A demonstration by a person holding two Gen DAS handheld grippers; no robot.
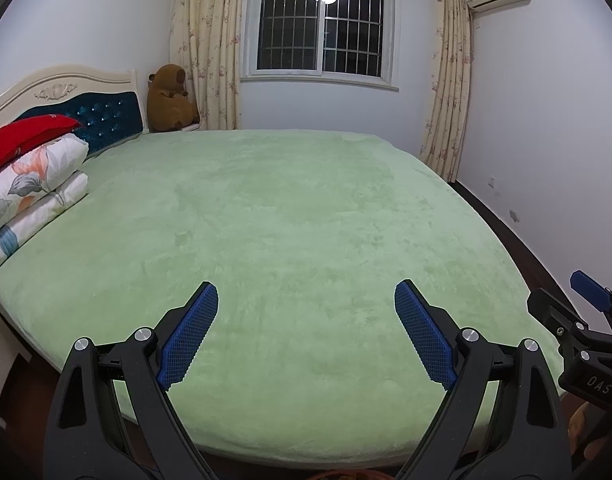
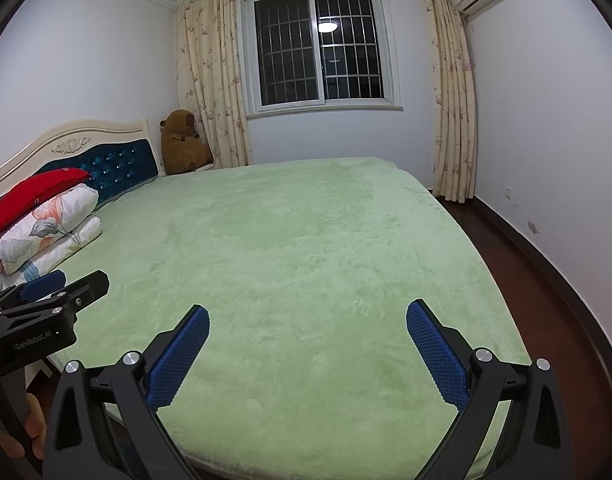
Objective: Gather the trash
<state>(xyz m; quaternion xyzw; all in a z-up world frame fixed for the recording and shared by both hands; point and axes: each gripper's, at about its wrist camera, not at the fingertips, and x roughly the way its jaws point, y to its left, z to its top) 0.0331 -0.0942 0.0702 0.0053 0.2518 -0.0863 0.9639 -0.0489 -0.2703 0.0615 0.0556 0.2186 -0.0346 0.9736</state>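
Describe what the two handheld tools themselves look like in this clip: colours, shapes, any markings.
Both match: the left tool and right tool have black plastic scissor-like arms with round silver pivot bolts and long blue pads textured in a fine grid. The left tool's body reads "GenRobot.AI" in the right wrist view; the right tool's body shows "DAS". No cables or sleeves visible.

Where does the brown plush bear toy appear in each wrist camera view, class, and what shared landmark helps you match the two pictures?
Left wrist view: the brown plush bear toy sits upper left, beyond the bed's far corner, right of the headboard.
Right wrist view: the bear sits left of centre, in the same corner against the floral curtain.
Shared landmark: the barred window, up and to the right of the bear in both.
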